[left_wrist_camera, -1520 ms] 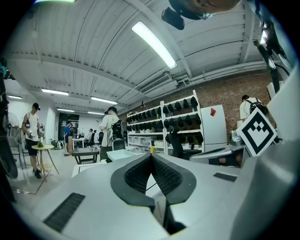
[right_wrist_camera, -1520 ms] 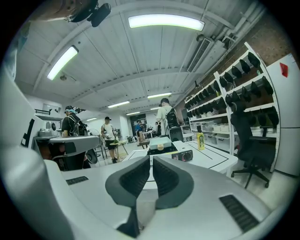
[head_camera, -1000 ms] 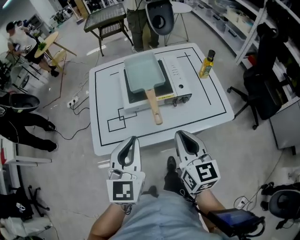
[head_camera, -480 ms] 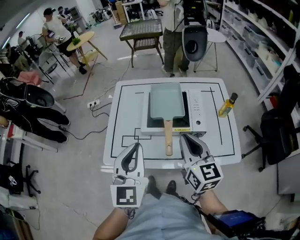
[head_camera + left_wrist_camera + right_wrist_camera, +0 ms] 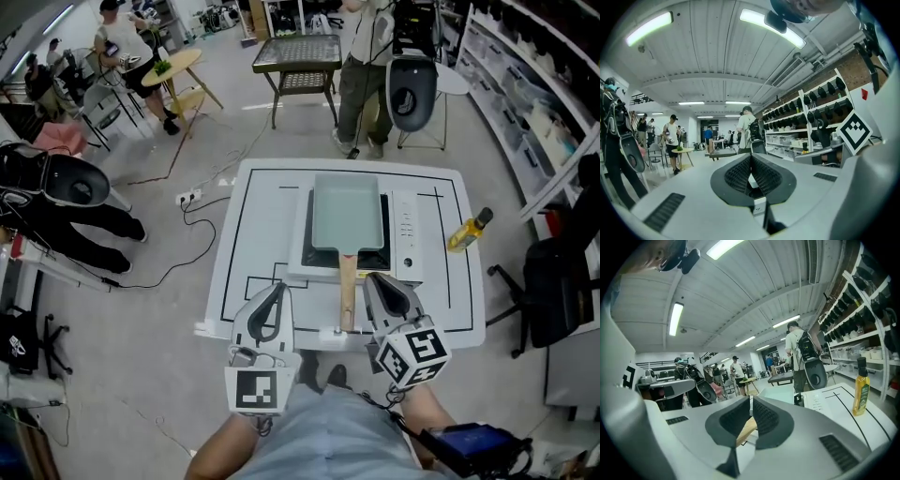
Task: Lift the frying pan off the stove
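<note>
Frying pan point(image 5: 347, 211): a pale rectangular pan lying flat on the stove point(image 5: 405, 246) at the middle of the white surface point(image 5: 253, 216). Its wooden handle point(image 5: 347, 291) points straight back toward you and overhangs the stove's near edge. That makes the handle the one part you can take without reaching over the burner.

Left: your left tongs point(image 5: 277, 287) hang by the near edge of the surface, beside the handle and apart from it. Their jaws are pressed together with nothing between them.

Centre: the handle's end lies between your two tongs and neither touches it, so the lift is judged not yet begun.

Right: your right tongs point(image 5: 373, 278) hang just right of the handle, likewise closed tight and empty. In the right gripper view the wood shows beyond the closed tips, not inside them. Either pair must be opened before it can close round the handle. Because the handle is long, the pan's weight sits far from any grip, so expect the pan to dip unless you hold close to its body.

Far right: an oil bottle point(image 5: 469, 231) stands upright near the surface's right edge, well apart from the stove.
</note>
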A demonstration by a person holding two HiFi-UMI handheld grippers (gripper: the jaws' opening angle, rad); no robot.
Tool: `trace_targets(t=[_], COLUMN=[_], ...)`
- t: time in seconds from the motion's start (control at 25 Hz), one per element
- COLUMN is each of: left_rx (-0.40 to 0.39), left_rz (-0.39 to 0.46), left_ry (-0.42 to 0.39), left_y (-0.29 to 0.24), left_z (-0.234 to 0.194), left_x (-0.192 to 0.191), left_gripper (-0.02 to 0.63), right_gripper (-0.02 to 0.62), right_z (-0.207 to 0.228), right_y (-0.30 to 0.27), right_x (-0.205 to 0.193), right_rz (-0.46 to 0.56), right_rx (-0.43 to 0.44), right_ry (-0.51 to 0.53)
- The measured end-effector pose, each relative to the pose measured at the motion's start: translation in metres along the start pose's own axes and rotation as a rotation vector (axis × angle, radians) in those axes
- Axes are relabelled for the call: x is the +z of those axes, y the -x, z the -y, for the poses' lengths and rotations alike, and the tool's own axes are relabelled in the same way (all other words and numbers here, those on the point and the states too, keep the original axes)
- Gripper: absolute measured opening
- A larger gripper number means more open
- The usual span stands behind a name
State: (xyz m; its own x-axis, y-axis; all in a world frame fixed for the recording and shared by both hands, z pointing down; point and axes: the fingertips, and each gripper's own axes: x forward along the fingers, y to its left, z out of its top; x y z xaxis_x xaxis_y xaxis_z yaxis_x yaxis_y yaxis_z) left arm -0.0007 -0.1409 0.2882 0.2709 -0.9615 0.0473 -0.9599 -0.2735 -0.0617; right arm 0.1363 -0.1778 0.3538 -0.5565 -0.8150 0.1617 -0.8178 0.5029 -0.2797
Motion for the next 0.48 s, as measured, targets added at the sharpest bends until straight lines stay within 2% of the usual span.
trace_targets(t=[0.28, 0.36, 0.4, 0.44, 0.48], left_rx=[-0.037, -0.044, -0.049, -0.053, -0.055], left_rz=[-0.087, -0.119, -0.132, -0.146, -0.161], left_ry=[0.023, 0.030, 0.035, 0.043, 0.055], left_y=[-0.045, -0.056, -0.062, -0.068, -0.074], left_z=[-0.007, -0.008, -0.009, -0.009, -0.011], left_x=[-0.036, -0.052, -0.059, -0.065, -0.070], left_gripper=[0.018, 0.018, 0.018, 0.018, 0.018], right_gripper=[0.051, 0.052, 0.067, 0.168, 0.213], right_z=[0.024, 0.027, 0.025, 0.023, 0.022], right_y=[-0.024, -0.029, -0.033, -0.036, -0.040], right_x=[-0.033, -0.044, -0.048, -0.050, -0.051], right_rz=[-0.096, -0.126, -0.135, -0.141, -0.147], right_rx=[0.009, 0.056, 0.104, 0.157, 0.202], right_ry=[-0.130, -0.207, -0.277, -0.361, -0.445])
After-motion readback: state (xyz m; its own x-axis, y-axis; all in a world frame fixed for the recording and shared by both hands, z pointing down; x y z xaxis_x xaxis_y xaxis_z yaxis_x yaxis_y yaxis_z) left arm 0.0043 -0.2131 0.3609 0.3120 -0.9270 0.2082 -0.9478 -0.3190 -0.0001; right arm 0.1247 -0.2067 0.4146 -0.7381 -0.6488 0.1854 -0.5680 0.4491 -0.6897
